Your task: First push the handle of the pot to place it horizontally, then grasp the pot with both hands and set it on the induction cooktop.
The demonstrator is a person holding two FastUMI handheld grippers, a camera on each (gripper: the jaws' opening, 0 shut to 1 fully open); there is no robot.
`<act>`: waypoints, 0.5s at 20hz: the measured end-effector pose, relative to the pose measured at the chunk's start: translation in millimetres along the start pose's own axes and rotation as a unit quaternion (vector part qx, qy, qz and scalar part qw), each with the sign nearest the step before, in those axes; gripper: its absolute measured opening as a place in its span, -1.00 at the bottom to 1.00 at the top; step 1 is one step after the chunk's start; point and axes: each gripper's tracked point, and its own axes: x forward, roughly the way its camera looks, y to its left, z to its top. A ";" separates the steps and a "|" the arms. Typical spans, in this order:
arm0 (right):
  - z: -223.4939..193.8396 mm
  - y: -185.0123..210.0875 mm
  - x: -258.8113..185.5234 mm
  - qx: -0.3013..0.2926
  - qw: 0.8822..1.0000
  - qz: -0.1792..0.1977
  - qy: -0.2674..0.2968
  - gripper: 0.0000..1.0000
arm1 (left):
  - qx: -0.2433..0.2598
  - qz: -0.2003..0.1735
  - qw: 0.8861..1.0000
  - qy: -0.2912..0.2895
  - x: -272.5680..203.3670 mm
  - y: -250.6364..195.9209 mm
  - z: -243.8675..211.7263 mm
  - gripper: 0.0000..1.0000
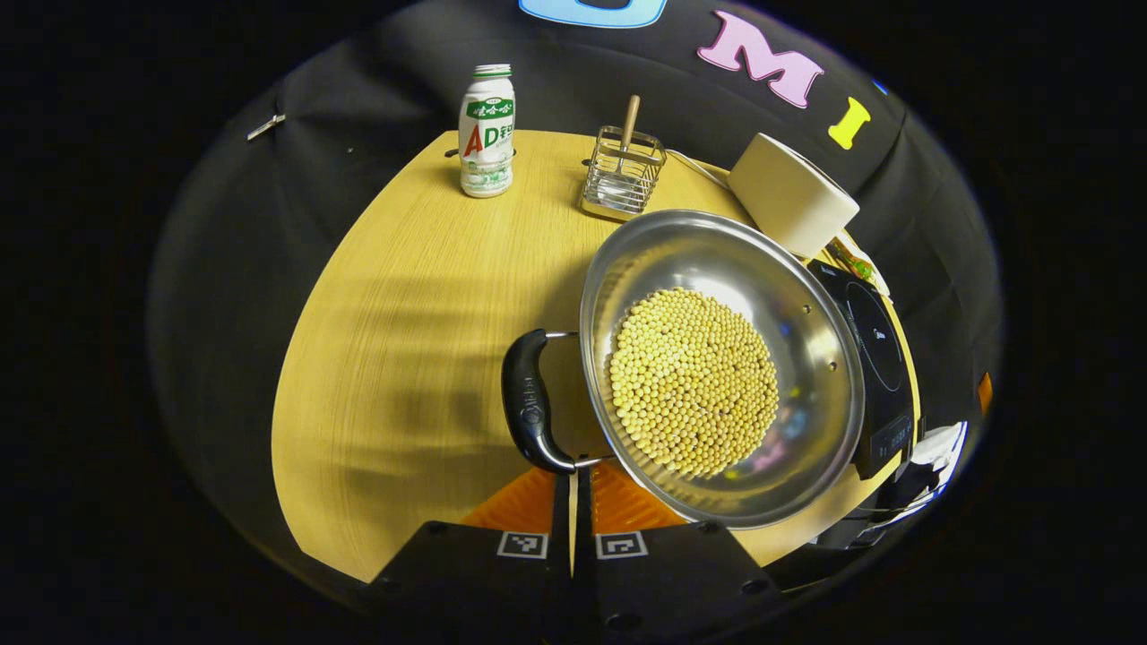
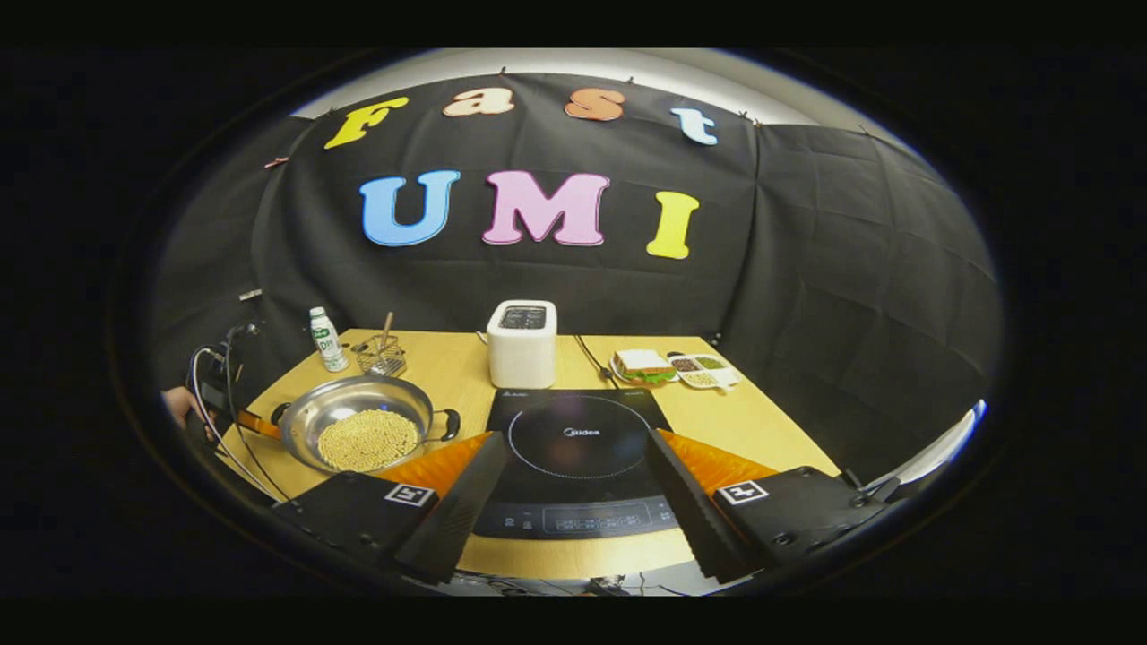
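With the left claw (image 1: 573,488) pressed together beside the black handle (image 1: 530,403), the soybean-filled pot (image 1: 721,367) risks being tipped, beans spilled; the right claw (image 2: 573,488) is spread above the induction cooktop (image 2: 578,448).

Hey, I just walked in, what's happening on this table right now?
A person is working with two handheld grippers. The left gripper is nearly closed, right at the near black handle of a steel pot full of yellow beans. Whether its fingers pinch the handle is unclear. The pot sits on the wooden table beside the induction cooktop, not on it yet. The right gripper is wide open, low over the cooktop's front edge, holding nothing.
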 end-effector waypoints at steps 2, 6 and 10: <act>0.0 -4.4 -1.4 0.003 1.000 -0.004 0.001 0.96 | 0.006 0.009 1.000 0.000 4.1 6.3 7.4 -0.89; -7.7 2.9 -1.9 -0.008 1.000 0.008 0.010 0.96 | -0.001 0.012 1.000 -0.006 8.0 13.2 18.9 -0.89; -12.8 16.6 2.3 -0.011 0.999 0.028 0.019 0.96 | -0.008 0.020 1.000 -0.021 6.5 19.7 21.1 -0.90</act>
